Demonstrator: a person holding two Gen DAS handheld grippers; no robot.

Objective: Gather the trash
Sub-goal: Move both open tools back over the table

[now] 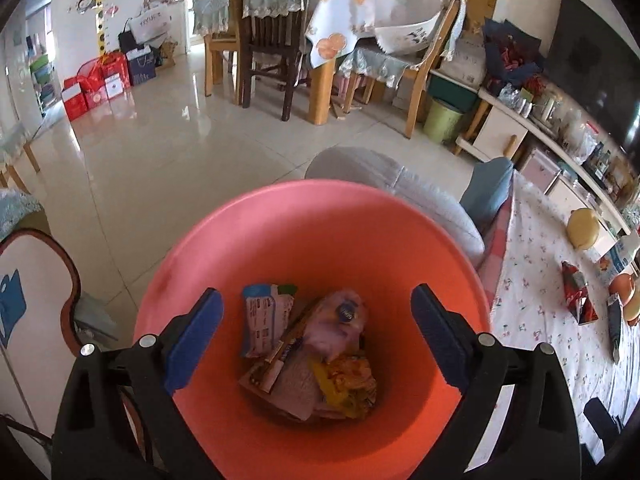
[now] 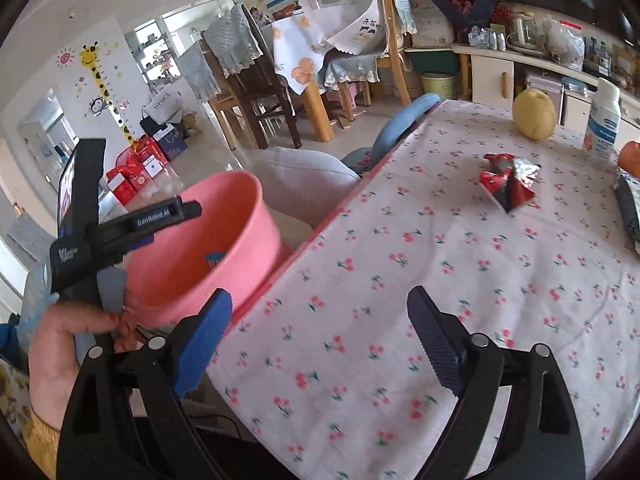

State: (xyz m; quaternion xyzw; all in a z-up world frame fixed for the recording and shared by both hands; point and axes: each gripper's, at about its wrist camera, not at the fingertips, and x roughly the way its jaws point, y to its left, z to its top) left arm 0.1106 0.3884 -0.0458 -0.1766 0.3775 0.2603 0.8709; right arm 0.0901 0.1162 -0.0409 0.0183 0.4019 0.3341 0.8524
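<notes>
A pink bin [image 1: 280, 232] fills the left wrist view and holds several wrappers: a white and blue packet [image 1: 264, 316], a pale pink one [image 1: 340, 324] and a yellow one [image 1: 348, 380]. My left gripper [image 1: 316, 292] hangs open over the bin's mouth with nothing pinched. From the right wrist view the left gripper [image 2: 160, 220] sits at the rim of the bin [image 2: 256, 216], beside the table edge. My right gripper [image 2: 320, 296] stands open above the cherry-print tablecloth [image 2: 400, 240], empty. A crumpled red wrapper [image 2: 508, 184] lies further along the table, beyond the fingertips.
A yellow round fruit [image 2: 534, 116], a white bottle [image 2: 604, 120] and a dark wrapper [image 2: 628, 208] sit at the table's far right. A grey cushion [image 2: 304, 168] and a blue chair back [image 2: 400, 124] stand behind the bin. Dining chairs [image 1: 272, 40] and a green bin [image 1: 442, 120] are across the tiled floor.
</notes>
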